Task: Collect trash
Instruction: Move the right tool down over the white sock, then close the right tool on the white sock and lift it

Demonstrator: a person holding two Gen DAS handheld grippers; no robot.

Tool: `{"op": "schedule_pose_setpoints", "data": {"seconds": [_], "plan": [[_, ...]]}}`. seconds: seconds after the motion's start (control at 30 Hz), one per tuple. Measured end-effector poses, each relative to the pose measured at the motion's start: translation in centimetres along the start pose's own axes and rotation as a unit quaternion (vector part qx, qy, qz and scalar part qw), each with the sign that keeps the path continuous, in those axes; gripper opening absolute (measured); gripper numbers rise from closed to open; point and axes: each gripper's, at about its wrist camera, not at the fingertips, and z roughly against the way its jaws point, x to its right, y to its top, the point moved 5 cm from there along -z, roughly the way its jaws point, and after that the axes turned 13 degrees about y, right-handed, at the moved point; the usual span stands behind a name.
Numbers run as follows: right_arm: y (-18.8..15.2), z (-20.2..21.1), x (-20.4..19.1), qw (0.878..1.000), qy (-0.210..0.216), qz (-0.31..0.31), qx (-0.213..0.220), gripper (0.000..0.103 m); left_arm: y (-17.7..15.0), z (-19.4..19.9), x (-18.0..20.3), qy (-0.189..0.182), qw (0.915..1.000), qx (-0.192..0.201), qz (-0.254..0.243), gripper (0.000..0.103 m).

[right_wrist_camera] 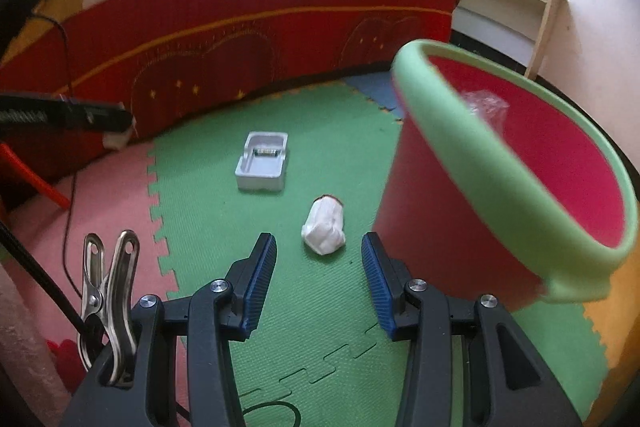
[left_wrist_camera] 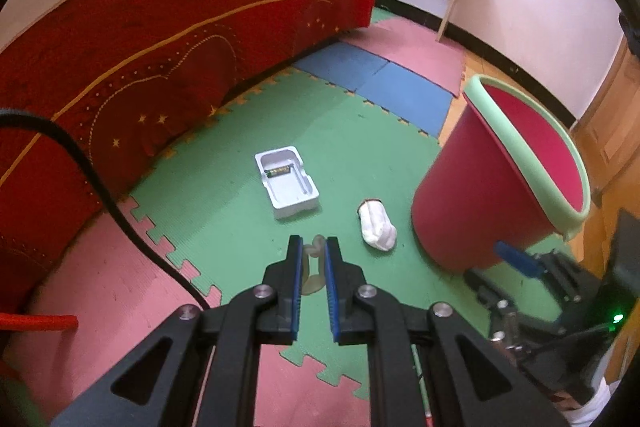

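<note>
Green and pink foam mats cover the floor beside a red bed. My left gripper pinches a pale rubbery scrap. My right gripper hangs half open, holding nothing, above a white wad beside the red bin.

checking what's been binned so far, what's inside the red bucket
In the right wrist view, a crumpled clear plastic piece lies against the far inner wall of the red bucket. Its green rim and near wall hide the bottom, so anything lower cannot be seen.
</note>
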Motion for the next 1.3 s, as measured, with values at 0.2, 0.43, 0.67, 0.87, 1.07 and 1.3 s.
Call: {"op": "schedule_pose_setpoints", "data": {"seconds": [0.2,0.43,0.67,0.87,1.07,1.3], "plan": [[0.2,-4.5,-0.9,0.999,-0.006,0.018,-0.043,0.045,-0.1,-0.9,-1.6,-0.012,0.9995,-0.006,0.027,0.011],[0.0,-11.4,-1.1,0.996,-0.034,0.017,-0.084,0.045,0.0,-1.6,-4.5,-0.024,0.9967,-0.018,0.075,0.011],[0.8,-17.2,1.6,0.989,-0.088,-0.011,-0.122,0.045,-0.2,-2.2,-5.7,-0.039,0.994,-0.03,0.098,0.011],[0.2,-20.4,3.1,0.981,-0.101,-0.031,-0.16,0.045,-0.3,-2.1,-5.2,-0.046,0.9939,-0.03,0.096,0.011],[-0.3,-21.7,3.9,0.979,-0.115,-0.033,-0.167,0.045,-0.4,-2.1,-5.0,-0.053,0.9932,-0.034,0.098,0.012],[-0.3,-22.2,4.6,0.98,-0.102,-0.051,-0.164,0.046,-0.5,-2.1,-5.0,-0.053,0.9929,-0.034,0.101,0.012]]}}
